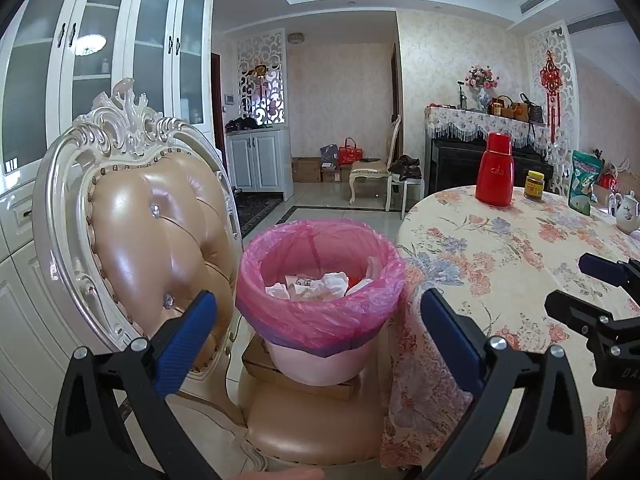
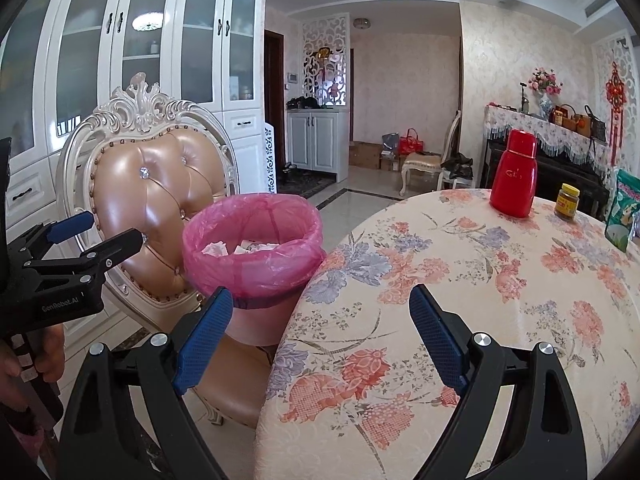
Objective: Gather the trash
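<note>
A bright dining room with pale patterned wallpaper, tall white glass-door cabinets and a tiled floor. Beside a round worktop (image 2: 460, 320) draped in a floral cloth, a pink waste bin (image 1: 320, 360) lined with a pink plastic bag (image 1: 316, 312) stands on a flat cardboard box (image 1: 260, 364) on the seat of an ornate cream chair (image 1: 152, 216) with tufted tan padding. The bag is folded down over the rim, with a purple band at its lower edge. Inside lie crumpled white paper (image 1: 324, 284) and a scrap of something red.

The bin sits directly ahead of the left gripper (image 1: 318, 344), framed between its blue-padded jaws, which are spread wide and hold nothing. From the right gripper (image 2: 320, 336) the bin lies ahead and to the left; these jaws are also wide apart and empty, hanging over the worktop's near edge. The left gripper looks the nearer to the bin. The bin is upright, its mouth facing up.

No loose trash shows on the visible part of the cloth, so collecting may be close to done, or more may lie out of view. Farther back on the worktop stand a red flask (image 2: 513, 174), a small yellow-lidded jar (image 2: 567, 202), a green snack pouch (image 2: 624, 212) and a white teapot (image 1: 628, 213). Behind them is a dark piano under a fringed floral cover.
</note>
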{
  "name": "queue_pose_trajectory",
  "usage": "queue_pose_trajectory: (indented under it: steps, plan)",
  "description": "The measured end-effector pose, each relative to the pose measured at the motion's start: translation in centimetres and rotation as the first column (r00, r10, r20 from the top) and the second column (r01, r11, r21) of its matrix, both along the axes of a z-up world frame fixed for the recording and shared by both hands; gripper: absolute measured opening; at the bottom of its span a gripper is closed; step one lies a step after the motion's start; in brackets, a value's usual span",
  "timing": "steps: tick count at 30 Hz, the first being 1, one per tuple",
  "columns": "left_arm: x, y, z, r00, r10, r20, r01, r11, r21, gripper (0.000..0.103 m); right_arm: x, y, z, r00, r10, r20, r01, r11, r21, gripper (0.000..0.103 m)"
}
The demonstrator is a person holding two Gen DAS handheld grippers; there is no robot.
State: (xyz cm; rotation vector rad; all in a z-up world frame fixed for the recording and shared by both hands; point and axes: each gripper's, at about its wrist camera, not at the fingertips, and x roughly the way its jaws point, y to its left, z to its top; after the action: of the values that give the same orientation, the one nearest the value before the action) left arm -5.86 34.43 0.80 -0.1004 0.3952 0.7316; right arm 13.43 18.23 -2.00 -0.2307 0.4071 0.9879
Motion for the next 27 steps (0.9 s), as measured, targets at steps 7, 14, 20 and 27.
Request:
queue_pose_trajectory:
  steps: [7,14,20,27]
  plan:
    - [-0.04,-0.10,-0.01,1.000,0.000,-0.001,0.000,1.000,0.003,0.099,0.18,-0.07,-0.16,1.000,-0.012,0.003,0.012,1.000,0.003,0.084]
    - [0.07,-0.12,-0.02,1.000,-0.001,-0.003,0.001,1.000,-0.001,0.099,0.40,-0.18,-0.15,1.000,-0.024,0.010,0.024,1.000,0.008,0.084]
    - [0.10,-0.13,-0.03,1.000,-0.005,-0.003,0.005,1.000,0.000,0.099,0.39,-0.16,-0.13,1.000,-0.024,0.011,0.024,1.000,0.009,0.084]
    - [0.06,-0.03,-0.08,1.000,-0.005,-0.006,0.005,1.000,-0.005,0.099,0.50,0.32,0.06,1.000,-0.017,0.009,0.017,1.000,0.008,0.084]
